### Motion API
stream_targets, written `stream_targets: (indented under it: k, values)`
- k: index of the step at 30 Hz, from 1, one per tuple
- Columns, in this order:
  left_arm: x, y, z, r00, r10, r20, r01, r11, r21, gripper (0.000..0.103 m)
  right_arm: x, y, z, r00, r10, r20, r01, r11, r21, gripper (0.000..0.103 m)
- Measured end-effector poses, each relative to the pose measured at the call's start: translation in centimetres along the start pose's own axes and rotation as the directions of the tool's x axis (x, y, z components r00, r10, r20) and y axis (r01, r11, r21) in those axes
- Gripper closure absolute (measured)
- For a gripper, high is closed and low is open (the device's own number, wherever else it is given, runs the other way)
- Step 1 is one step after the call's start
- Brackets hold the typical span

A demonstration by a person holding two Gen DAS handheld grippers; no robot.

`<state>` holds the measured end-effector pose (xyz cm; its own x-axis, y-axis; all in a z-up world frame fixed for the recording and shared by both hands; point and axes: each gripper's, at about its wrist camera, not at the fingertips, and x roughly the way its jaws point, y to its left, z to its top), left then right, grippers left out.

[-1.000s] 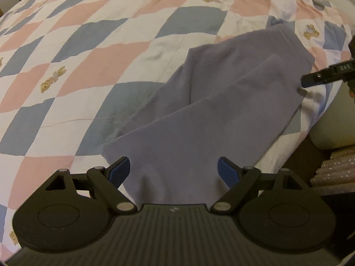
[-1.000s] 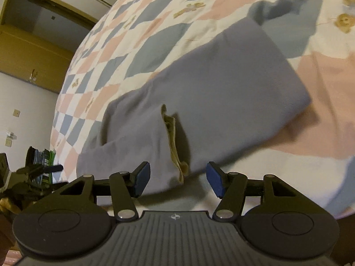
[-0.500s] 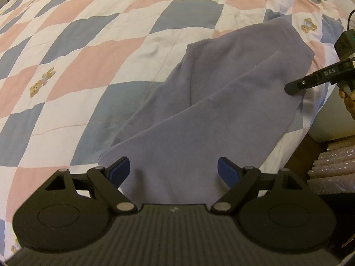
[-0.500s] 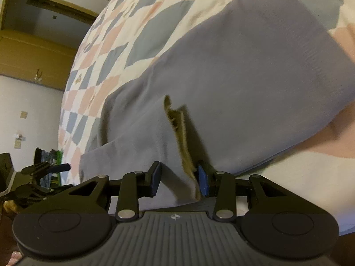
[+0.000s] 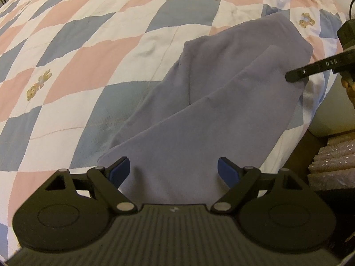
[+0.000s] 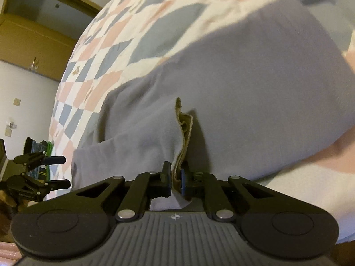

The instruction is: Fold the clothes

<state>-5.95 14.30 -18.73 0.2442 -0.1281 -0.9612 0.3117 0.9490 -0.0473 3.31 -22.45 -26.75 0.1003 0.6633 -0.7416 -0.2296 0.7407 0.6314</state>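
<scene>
A checkered quilt is being covered near its edge by grey trousers. Their hem is being pinched by the closing right gripper; the left gripper is being held wide open, empty, above them.
</scene>
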Motion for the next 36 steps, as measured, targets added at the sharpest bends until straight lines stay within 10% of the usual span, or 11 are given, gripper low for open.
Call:
stream_targets:
  k: [36]
  values:
    - [0.6, -4.2, 4.1, 0.996, -0.084, 0.003, 0.081, 0.965, 0.251, 0.024, -5.5, -5.0, 3.6, 0.989, -0.133, 0.067, 0.13, 0.99, 0.052, 0.096]
